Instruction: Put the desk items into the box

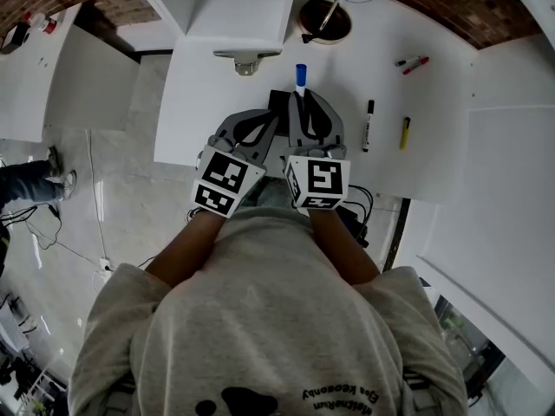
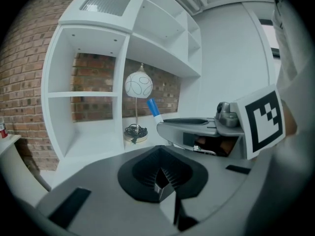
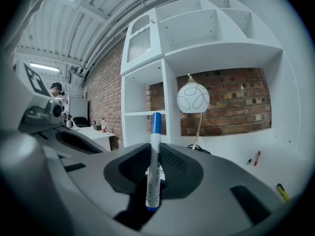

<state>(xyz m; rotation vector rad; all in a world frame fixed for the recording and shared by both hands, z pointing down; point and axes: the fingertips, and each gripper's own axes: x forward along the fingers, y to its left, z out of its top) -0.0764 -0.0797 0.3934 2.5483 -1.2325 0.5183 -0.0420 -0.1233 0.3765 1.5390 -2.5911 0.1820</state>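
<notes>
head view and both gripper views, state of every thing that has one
left gripper: shut, empty
right gripper: shut on blue marker
blue marker: capped, upright in the jaws
black marker: lying loose on desk
yellow marker: lying loose on desk
red marker: lying loose on desk

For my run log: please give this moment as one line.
right claw: holds blue marker | left claw: shut, empty | desk: black marker, yellow marker
</notes>
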